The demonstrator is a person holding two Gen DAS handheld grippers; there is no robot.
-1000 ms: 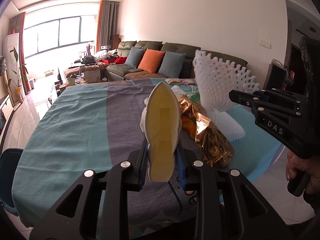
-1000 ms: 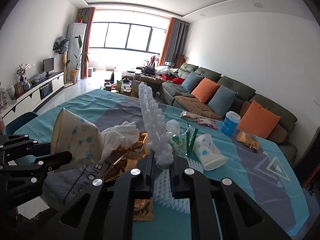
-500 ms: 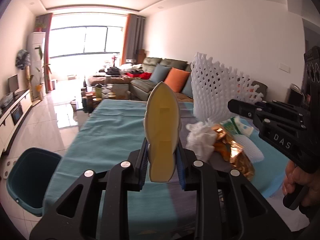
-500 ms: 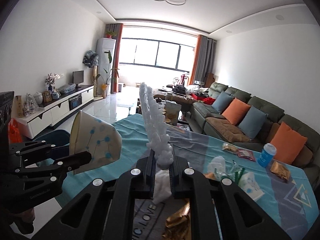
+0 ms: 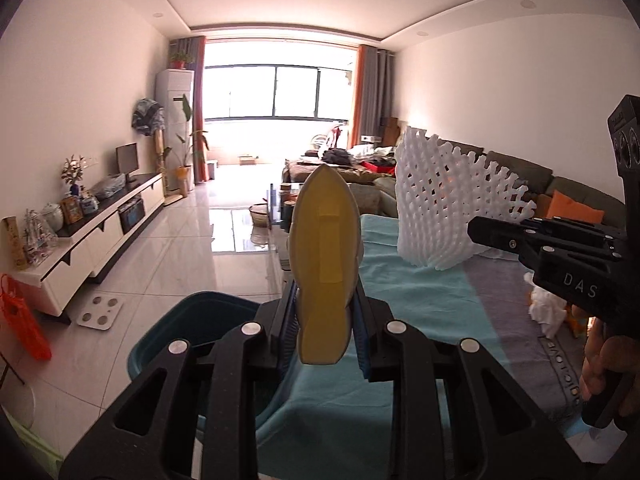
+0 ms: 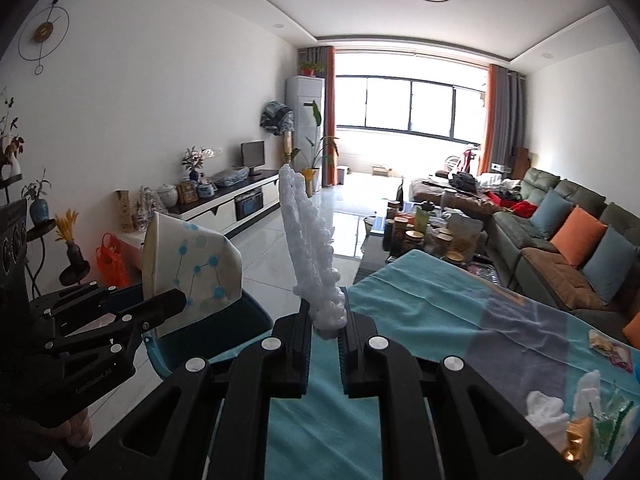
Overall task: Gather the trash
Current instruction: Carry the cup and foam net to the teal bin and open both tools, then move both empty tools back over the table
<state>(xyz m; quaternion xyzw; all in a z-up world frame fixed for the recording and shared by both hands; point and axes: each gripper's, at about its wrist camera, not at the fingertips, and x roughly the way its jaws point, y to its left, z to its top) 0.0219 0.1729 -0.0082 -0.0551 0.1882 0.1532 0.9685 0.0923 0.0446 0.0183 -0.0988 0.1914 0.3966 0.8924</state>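
My left gripper (image 5: 324,320) is shut on a flattened paper cup (image 5: 324,264), yellowish inside and white with blue dots outside (image 6: 192,268). The cup stands upright between the pads. It hangs over the edge of the teal-clothed table (image 5: 420,300), above a dark teal bin (image 5: 192,328) on the floor. My right gripper (image 6: 325,320) is shut on a white foam net sleeve (image 6: 312,248), which also stands upright. In the left wrist view that net (image 5: 440,200) is just right of the cup. A crumpled tissue (image 6: 544,408) and a gold wrapper (image 6: 576,440) lie on the table at the right.
A white TV cabinet (image 5: 100,232) runs along the left wall, with an orange bag (image 5: 24,328) and a white scale (image 5: 100,312) on the floor near it. A green sofa (image 6: 560,240) and a crowded coffee table (image 6: 432,228) are at the right. Glossy tiled floor lies ahead.
Both grippers have swung left with their loads, from over the middle of the table to its end. The bin and the TV wall have come into view.
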